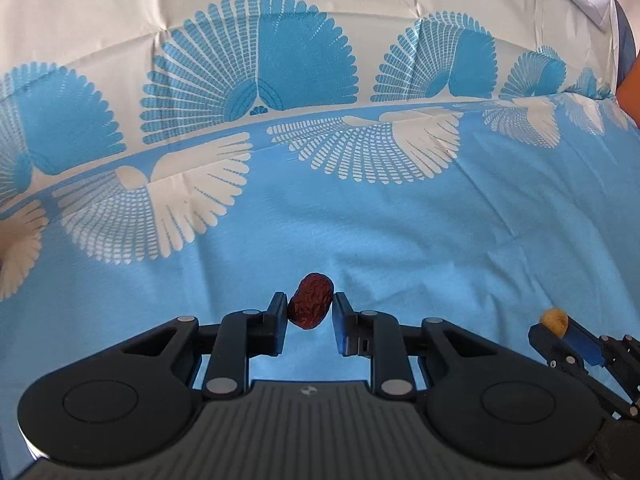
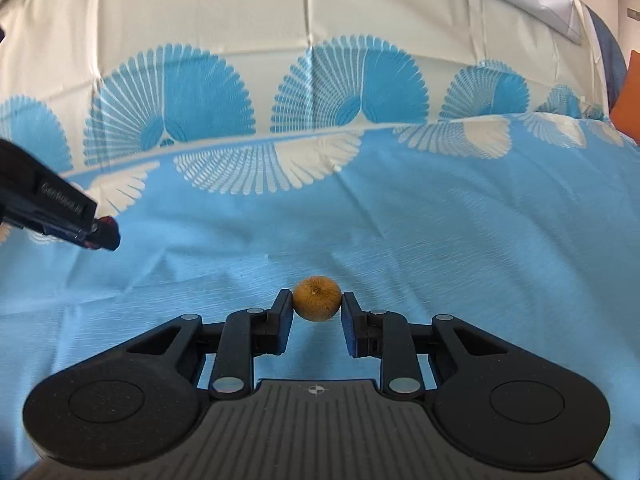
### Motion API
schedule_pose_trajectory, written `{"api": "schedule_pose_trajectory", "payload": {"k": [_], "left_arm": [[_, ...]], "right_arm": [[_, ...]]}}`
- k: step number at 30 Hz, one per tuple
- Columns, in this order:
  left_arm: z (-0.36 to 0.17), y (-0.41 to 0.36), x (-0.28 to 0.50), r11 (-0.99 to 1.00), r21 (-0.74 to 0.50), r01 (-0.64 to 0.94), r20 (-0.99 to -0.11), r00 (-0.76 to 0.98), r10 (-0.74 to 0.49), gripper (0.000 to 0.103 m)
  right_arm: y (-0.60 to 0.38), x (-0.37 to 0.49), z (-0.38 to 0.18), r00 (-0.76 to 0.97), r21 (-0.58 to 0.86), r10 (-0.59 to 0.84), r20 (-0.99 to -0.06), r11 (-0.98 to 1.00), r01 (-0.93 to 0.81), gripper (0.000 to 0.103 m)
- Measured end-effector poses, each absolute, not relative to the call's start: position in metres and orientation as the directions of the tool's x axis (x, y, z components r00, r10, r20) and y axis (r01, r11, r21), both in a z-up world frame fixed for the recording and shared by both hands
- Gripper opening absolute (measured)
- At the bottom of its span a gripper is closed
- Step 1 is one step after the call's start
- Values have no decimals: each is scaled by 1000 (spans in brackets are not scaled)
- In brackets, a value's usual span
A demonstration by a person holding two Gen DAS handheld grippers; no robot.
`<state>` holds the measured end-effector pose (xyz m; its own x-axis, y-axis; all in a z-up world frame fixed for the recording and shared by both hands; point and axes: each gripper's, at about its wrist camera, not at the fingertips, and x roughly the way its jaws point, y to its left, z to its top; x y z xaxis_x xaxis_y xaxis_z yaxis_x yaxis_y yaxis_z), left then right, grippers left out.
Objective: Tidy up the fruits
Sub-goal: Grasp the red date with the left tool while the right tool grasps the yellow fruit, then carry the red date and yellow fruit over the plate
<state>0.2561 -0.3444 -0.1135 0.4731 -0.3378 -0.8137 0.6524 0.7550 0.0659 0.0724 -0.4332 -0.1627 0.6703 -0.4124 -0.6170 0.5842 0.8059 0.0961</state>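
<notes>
A wrinkled dark red date point(image 1: 311, 301) sits pinched between the fingertips of my left gripper point(image 1: 310, 307), which is shut on it above the blue cloth point(image 1: 360, 240). My right gripper point(image 2: 317, 304) is shut on a small round tan-brown fruit point(image 2: 317, 298), its pads pressing both sides. In the left wrist view the right gripper point(image 1: 560, 326) shows at the lower right with the tan fruit point(image 1: 554, 319) at its tip. From the right wrist view the left gripper point(image 2: 105, 234) reaches in at the left edge, a sliver of red at its tip.
A blue cloth with white and blue fan patterns point(image 2: 360, 92) covers the whole surface, creased in places. A cream band of the cloth point(image 1: 120, 12) lies at the far side. An orange object point(image 2: 630, 92) shows at the far right edge.
</notes>
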Motion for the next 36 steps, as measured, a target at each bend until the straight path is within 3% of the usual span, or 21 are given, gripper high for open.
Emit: {"api": "schedule_pose_trajectory", "payload": {"k": [7,17,26,36], "left_arm": [[-58,-275,167,814,119,569,-860,469,-203,26],[-4,-139,29,863,85,498,-864,469,-185,26],[17,-49,-51,902,84,424,-844,511,-162,26],[20,-7,-99,922,66,382,-815,554,-171,26]], "right_arm": [[-393,-10,-103,700,124,-318,-639,856,502,28],[-293,-122,-37,741,165,-135,-658,934,317,28],[-212,-180,-4,789,149,-29,-613,977,151,28],[-174,-213,12,820,87,-21,-573,992,87,28]]}}
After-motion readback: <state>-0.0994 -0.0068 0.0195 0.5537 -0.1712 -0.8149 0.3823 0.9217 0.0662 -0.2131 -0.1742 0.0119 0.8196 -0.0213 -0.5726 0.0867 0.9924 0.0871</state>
